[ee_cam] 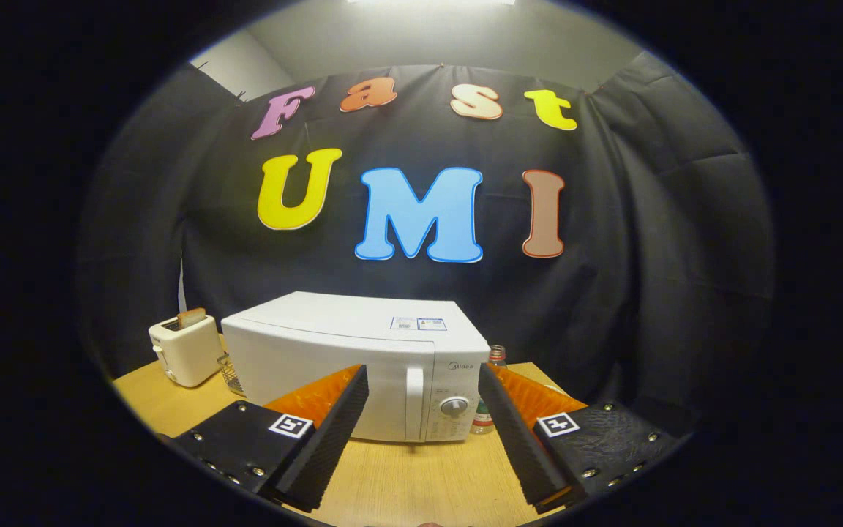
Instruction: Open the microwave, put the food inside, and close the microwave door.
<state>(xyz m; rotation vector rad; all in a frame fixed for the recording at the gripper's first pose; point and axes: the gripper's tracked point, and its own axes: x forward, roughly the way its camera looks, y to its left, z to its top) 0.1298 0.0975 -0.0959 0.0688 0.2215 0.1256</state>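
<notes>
Gripper: my gripper point(421, 399) has its fingers spread wide, holding nothing.
Microwave: the microwave point(356, 359) sits straight ahead on the table point(407, 476), door shut.
Handle: the door handle point(413, 402) stands upright between my fingers, beyond the tips.
Next: I judge a straight push forward reaches it.
Food: I can't pick it out.

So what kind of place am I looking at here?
Probably a staged kitchen booth: a closed microwave and toaster on a wooden table, dark cloth behind. The gripper is open, short of the microwave.
</notes>
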